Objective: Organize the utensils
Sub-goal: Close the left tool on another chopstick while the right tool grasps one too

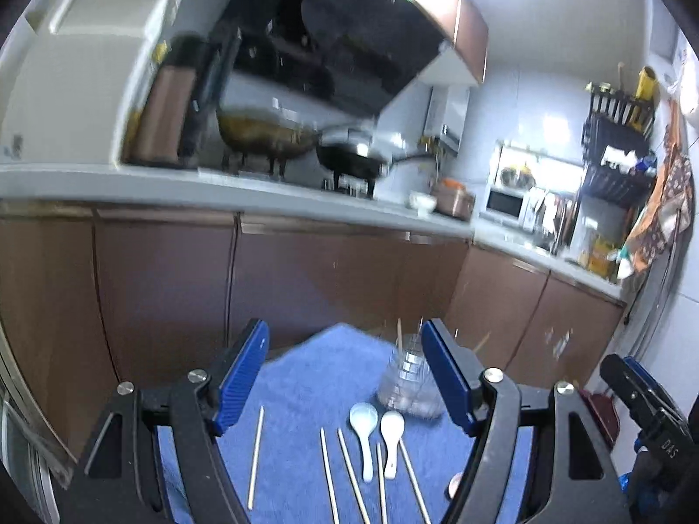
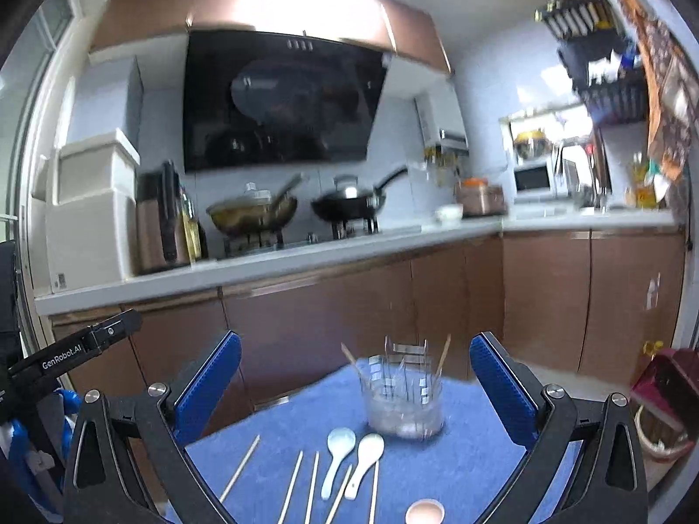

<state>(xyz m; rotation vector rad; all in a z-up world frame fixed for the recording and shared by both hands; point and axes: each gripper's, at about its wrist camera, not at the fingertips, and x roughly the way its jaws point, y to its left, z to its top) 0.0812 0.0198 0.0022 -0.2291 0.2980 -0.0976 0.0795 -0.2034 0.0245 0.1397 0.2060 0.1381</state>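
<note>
Both grippers are hovering over a blue cloth [image 2: 458,471] spread on a small table, each one empty. Left gripper [image 1: 345,375] is standing with its blue pads [image 1: 242,375] well apart, nothing between them; right gripper [image 2: 356,388] is likewise spread wide, its pads [image 2: 502,388] framing the scene without touching anything. In the right wrist view the left gripper's black body is showing at the left edge.

Utensils are lying loose on the cloth. Two white ceramic spoons [image 2: 338,454] are resting side by side, bowls pointing away from the cameras, handles toward them. Several wooden chopsticks [image 2: 290,487] are lying around and between the spoons, roughly parallel, with one more chopstick [image 1: 256,458] sitting apart to the left.

Beyond the spoons a clear glass jar [image 2: 404,397] is standing upright near the far edge of the cloth (it looks blurred in both views), with a couple of thin sticks leaning inside it. A small round pinkish object [image 2: 424,513] is peeking in at the bottom edge; what it is cannot be told.

Behind the table brown cabinets [image 2: 349,305] are running under a pale counter [image 2: 262,270], where a wok [image 2: 253,214] and a black pan [image 2: 349,205] are sitting on the stove.
</note>
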